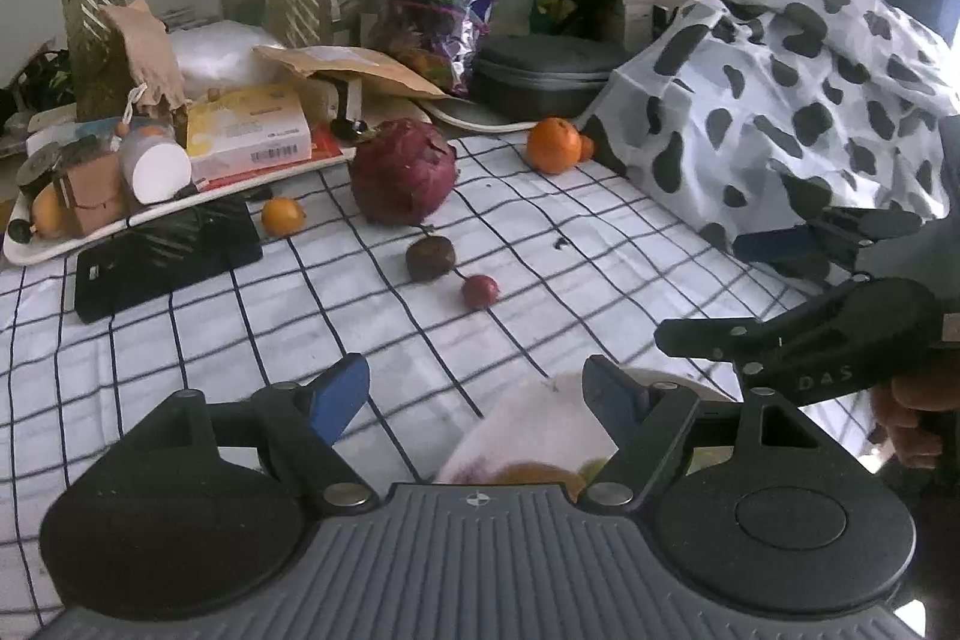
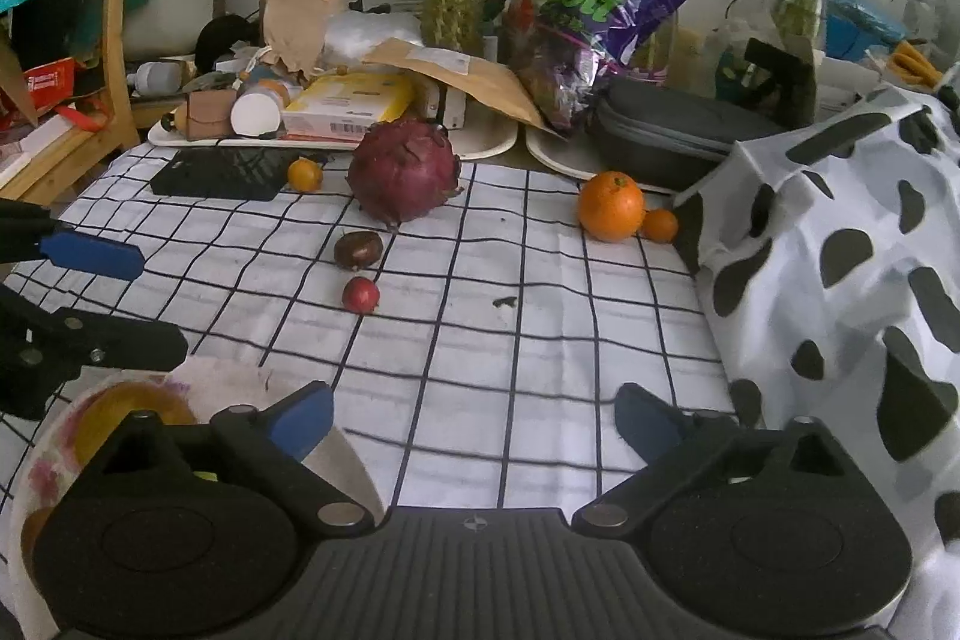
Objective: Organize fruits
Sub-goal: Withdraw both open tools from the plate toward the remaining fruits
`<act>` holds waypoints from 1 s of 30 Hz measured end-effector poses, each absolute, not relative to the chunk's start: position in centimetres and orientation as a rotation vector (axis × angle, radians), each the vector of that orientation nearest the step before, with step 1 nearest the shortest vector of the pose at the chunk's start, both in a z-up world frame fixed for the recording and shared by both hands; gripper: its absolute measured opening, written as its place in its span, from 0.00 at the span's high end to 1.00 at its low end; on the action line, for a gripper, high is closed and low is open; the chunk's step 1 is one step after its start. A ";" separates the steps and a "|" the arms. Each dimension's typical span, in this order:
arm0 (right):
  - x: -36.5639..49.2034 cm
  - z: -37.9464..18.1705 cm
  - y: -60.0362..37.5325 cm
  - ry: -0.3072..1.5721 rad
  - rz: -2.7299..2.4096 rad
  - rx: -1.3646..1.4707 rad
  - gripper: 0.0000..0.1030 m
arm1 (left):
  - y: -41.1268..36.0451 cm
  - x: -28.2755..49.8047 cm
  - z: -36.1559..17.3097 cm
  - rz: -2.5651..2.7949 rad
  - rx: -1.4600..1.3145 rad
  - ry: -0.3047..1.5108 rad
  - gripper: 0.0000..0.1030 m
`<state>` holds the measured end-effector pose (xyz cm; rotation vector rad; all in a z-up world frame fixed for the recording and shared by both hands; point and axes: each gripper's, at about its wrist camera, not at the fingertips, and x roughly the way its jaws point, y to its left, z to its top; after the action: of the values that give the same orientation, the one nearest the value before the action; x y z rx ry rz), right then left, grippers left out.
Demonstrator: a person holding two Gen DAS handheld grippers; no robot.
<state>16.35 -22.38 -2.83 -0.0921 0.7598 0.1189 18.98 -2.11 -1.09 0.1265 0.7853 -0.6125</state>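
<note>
Through the left wrist camera, the left gripper (image 1: pixel 477 394) is hanging with its blue pads apart over a white bowl (image 1: pixel 540 424) that is already holding a yellowish fruit; the bowl's rim is lying near the right pad, but whether the pad is touching it I cannot tell. The dragon fruit (image 1: pixel 402 172), the landmark here, is sitting mid-cloth; just in front of it are lying a dark brown fruit (image 1: pixel 429 258) and a small red fruit (image 1: pixel 480 291). The likely next step is fetching these two, best approached low and one at a time, since they are lying close together and would roll easily.

Through the right wrist camera, the right gripper (image 2: pixel 474 418) is standing wide apart with nothing between its pads, hovering over bare checked tablecloth (image 2: pixel 540 340). Well right of the dragon fruit, an orange (image 2: pixel 611 206) is touching a smaller orange fruit (image 2: pixel 659 225), which is crowding the spotted cloth (image 2: pixel 840 250). Left of the dragon fruit, a small yellow fruit (image 2: pixel 304 174) is sitting beside a black tray (image 2: pixel 219 172), cramping any grasp there.
</note>
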 end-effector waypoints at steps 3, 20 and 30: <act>17.5 -3.1 -22.4 0.772 0.133 -0.087 0.08 | -2.2 20.2 -1.4 -0.601 0.132 0.794 0.25; 23.2 -4.8 -20.1 0.843 0.327 -0.101 0.47 | -2.6 25.4 -2.6 -0.577 0.177 0.807 0.25; 25.8 -6.0 -18.2 0.882 0.389 -0.124 0.62 | -2.1 27.4 -3.2 -0.567 0.179 0.828 0.25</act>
<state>25.80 -18.24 -6.00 -0.1237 0.8816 0.3891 27.41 -2.12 -3.25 0.1792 0.8281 -0.5666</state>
